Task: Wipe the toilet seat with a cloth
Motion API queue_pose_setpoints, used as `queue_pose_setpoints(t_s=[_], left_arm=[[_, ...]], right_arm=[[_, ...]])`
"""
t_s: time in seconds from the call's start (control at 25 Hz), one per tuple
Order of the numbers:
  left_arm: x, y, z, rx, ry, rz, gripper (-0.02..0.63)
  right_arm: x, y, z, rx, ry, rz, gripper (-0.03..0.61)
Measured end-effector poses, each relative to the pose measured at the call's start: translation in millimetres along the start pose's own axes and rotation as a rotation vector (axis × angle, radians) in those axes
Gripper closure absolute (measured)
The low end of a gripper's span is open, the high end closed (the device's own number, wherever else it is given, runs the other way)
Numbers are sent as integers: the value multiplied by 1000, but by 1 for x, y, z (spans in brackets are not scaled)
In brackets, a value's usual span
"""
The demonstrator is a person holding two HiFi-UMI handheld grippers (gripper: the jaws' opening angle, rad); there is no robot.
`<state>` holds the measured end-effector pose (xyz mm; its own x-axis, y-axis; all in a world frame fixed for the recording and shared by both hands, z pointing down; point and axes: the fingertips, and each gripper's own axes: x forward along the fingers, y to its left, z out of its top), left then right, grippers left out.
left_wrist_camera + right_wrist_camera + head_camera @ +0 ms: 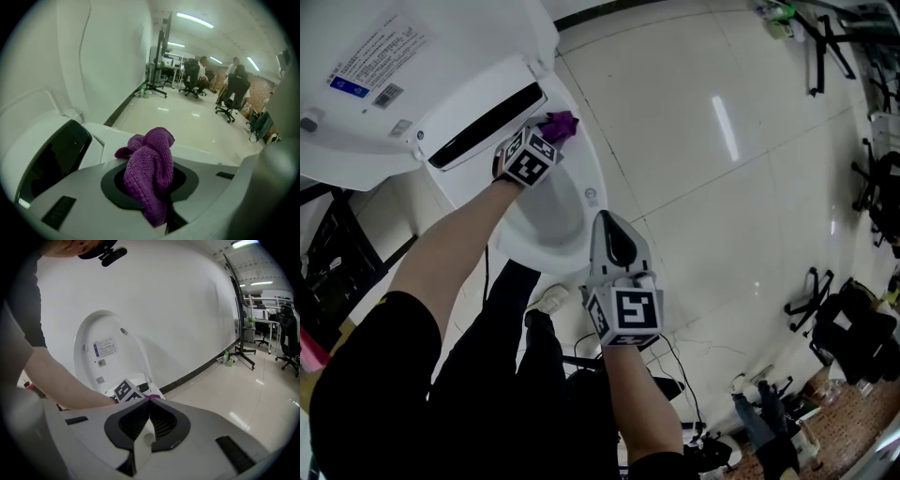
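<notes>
A white toilet stands at the upper left with its lid (384,75) raised, and the seat (592,169) rings the bowl. My left gripper (546,137) is shut on a crumpled purple cloth (560,123), which rests at the rear right of the seat beside a black panel (487,122). In the left gripper view the cloth (151,168) bulges from the jaws of my left gripper (153,185), over the white seat rear (112,136). My right gripper (605,218) hovers near the seat's front right, shut and empty. In the right gripper view, my right gripper (149,399) points at the lid (110,350).
Glossy tiled floor (722,187) spreads to the right, with office chairs (839,319) and stands (825,47) along its far edge. Cables (675,366) and a shoe (549,298) lie below the toilet. A black rack (337,244) stands at the left. People sit at distant desks (197,75).
</notes>
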<state>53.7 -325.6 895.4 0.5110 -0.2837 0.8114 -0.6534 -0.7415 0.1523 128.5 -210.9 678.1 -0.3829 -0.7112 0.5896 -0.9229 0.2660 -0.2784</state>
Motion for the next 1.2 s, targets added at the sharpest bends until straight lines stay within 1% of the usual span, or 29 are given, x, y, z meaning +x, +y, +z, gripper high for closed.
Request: queue_pose_setpoints(t_s=[0.08, 0.2, 0.4, 0.56, 0.72, 0.96, 1.08, 1.2], left_arm=[[-9, -5, 6, 1, -19, -14, 525], [-34, -15, 16, 20, -63, -6, 525], [-100, -40, 29, 63, -115, 33, 525], [-176, -67, 32, 61, -140, 82, 525], [-265, -102, 33, 52, -193, 136, 525], [-401, -182, 29, 99, -292, 203, 525], [-460, -222, 23, 112, -345, 240, 525], [-510, -258, 13, 131, -380, 266, 525]], right_arm=[[-4, 1, 6, 2, -13, 0, 561], [-14, 3, 14, 4, -14, -11, 561], [-42, 20, 39, -21, -66, 0, 561], [-86, 41, 59, -49, -99, 11, 561], [-144, 72, 70, -92, -137, 34, 561], [-243, 127, 74, -173, -187, 69, 561], [-287, 153, 76, -213, -219, 86, 561], [-323, 178, 73, -246, -236, 108, 561]])
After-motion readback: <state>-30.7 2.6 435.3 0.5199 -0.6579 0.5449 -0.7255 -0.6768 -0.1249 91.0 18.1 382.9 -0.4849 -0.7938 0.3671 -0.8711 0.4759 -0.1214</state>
